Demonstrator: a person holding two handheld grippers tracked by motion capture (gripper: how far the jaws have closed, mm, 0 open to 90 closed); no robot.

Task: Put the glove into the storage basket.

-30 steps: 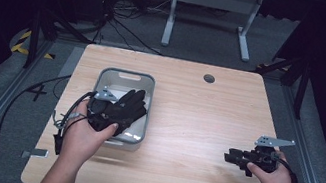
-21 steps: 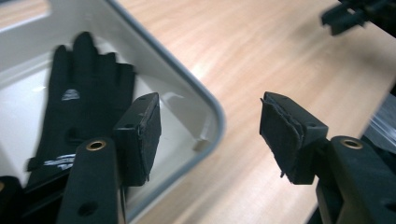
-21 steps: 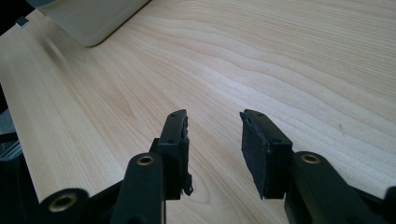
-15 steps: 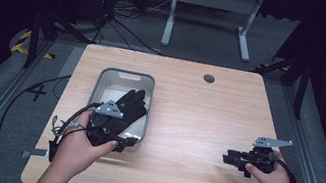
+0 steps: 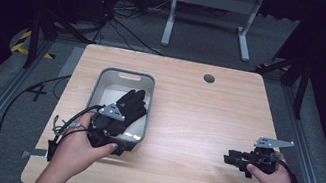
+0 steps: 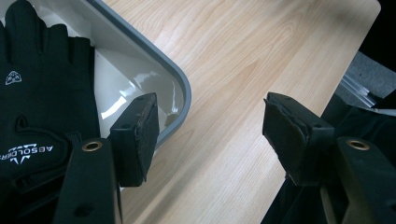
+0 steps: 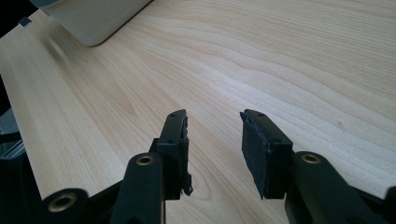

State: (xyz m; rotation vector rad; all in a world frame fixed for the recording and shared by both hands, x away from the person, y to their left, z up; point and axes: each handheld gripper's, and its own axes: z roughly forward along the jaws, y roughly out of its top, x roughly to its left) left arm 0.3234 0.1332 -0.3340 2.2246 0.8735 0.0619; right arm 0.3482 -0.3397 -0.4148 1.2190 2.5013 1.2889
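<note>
1. The black glove (image 6: 42, 98) lies flat inside the grey tray (image 5: 102, 81), apparently for collection.
2. The left gripper (image 6: 210, 135) hangs over the tray's near rim; its jaws, just opening, stand wide and empty.
3. The right gripper (image 7: 214, 149) rests on the table (image 5: 195, 127), well apart; jaws parted, empty.

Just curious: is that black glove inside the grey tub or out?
Inside: the black glove lies flat on the floor of the grey tub, within its rim.

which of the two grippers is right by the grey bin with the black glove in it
The left gripper, at the bin's near end beside the black glove, jaws open and empty. The right gripper hovers apart over bare table.
</note>
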